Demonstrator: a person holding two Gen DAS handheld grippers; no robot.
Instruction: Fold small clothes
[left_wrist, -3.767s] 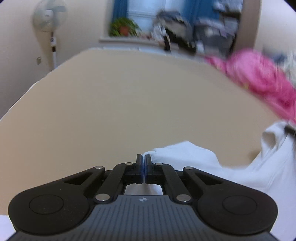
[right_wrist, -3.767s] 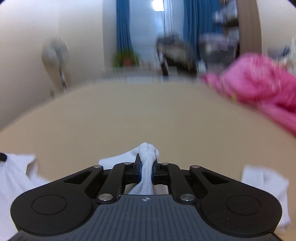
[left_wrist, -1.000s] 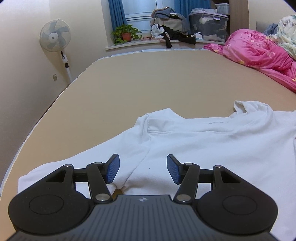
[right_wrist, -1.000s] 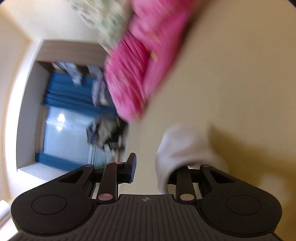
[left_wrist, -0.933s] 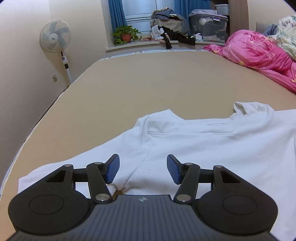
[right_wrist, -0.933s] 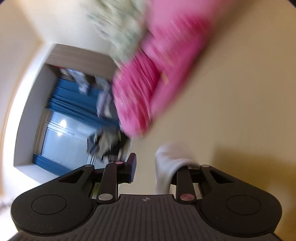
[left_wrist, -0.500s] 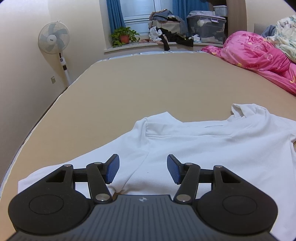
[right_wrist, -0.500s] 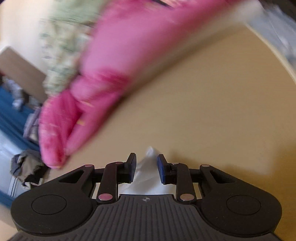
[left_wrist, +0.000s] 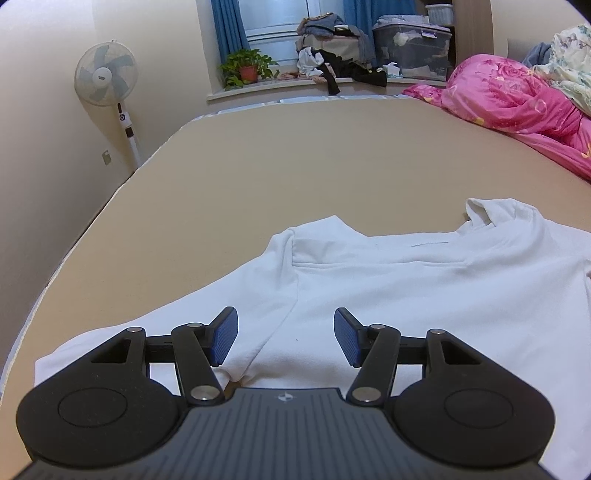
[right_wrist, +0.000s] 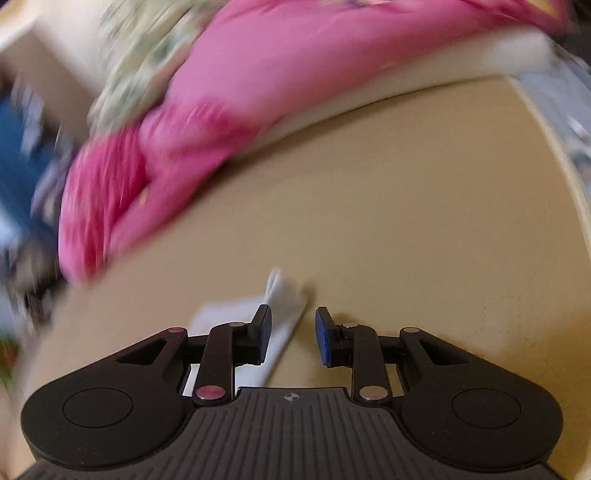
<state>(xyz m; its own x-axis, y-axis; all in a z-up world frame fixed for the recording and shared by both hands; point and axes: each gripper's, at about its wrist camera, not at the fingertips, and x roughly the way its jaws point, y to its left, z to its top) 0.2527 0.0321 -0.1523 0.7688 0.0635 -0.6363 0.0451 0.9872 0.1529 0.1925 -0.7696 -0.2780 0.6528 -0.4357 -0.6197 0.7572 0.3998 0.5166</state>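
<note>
Right tongs (right_wrist: 291, 334) agape; shirt (right_wrist: 284, 295) corner (blurred) underneath.

Tan bed (left_wrist: 332, 155) under spread white shirt (left_wrist: 424, 280) and pink quilt (left_wrist: 517, 99).

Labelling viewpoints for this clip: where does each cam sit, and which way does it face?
Left wrist: on the left gripper, angled down the tan bed toward the window; open jaws over the spread white shirt.
Right wrist: on the right gripper, blurred, facing the pink quilt; open jaws, a white sleeve between them, unpinched.
Shared: bed, quilt, shirt.
</note>
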